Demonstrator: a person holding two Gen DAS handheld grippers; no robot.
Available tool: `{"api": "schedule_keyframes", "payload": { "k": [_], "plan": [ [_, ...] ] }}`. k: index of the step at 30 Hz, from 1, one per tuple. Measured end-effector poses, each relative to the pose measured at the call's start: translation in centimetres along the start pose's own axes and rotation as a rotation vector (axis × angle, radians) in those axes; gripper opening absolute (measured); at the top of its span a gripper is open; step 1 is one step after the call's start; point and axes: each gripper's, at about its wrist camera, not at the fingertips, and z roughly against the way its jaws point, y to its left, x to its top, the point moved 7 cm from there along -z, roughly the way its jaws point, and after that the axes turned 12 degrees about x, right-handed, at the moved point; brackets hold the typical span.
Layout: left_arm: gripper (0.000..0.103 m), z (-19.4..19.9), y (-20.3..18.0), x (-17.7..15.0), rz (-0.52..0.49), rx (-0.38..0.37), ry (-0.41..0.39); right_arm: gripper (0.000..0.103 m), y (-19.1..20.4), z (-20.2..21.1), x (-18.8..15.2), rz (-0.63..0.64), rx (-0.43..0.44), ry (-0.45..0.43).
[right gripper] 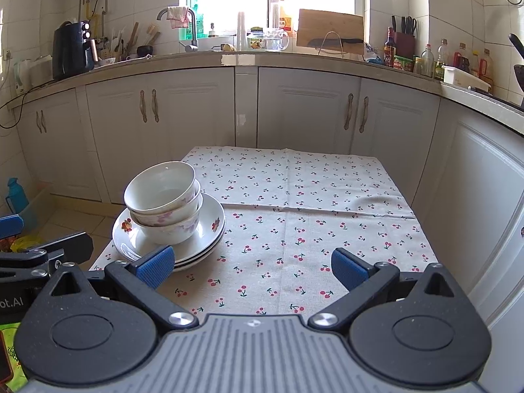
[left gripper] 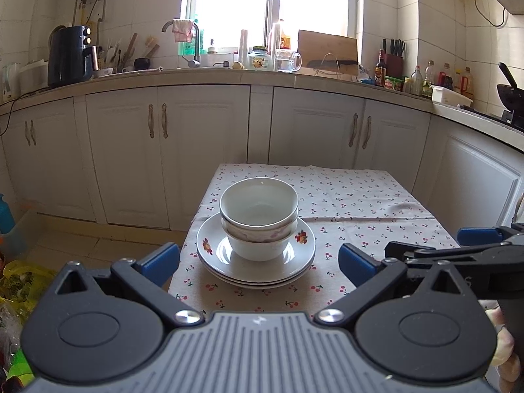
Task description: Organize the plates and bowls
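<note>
Three nested white bowls (left gripper: 259, 214) (right gripper: 163, 196) stand on a stack of flower-printed white plates (left gripper: 255, 262) (right gripper: 209, 229) at the near left of a small table with a cherry-print cloth (left gripper: 360, 209) (right gripper: 311, 216). My left gripper (left gripper: 258, 260) is open just short of the stack, its blue pads level with the plates' near rim, nothing between them. My right gripper (right gripper: 250, 267) is open over bare cloth to the right of the stack, its left pad (right gripper: 155, 267) overlapping the plates' near edge in view. Each gripper appears at the edge of the other's view.
White cabinets (right gripper: 294, 108) and a cluttered counter (left gripper: 229, 72) with sink tap, kettle, jars and bottles run behind and to the right of the table. Bags and a blue bottle (right gripper: 16, 196) sit on the floor at the left. A hand (left gripper: 504, 344) holds the right gripper.
</note>
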Motion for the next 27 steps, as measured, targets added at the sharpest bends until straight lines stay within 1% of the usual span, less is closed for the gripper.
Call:
{"api": "schedule_keyframes", "payload": {
  "k": [27],
  "plan": [
    [0.102, -0.05, 0.15, -0.05, 0.009, -0.007, 0.003, 0.103, 0.16, 0.24, 0.06, 0.005, -0.016, -0.006]
  ]
}}
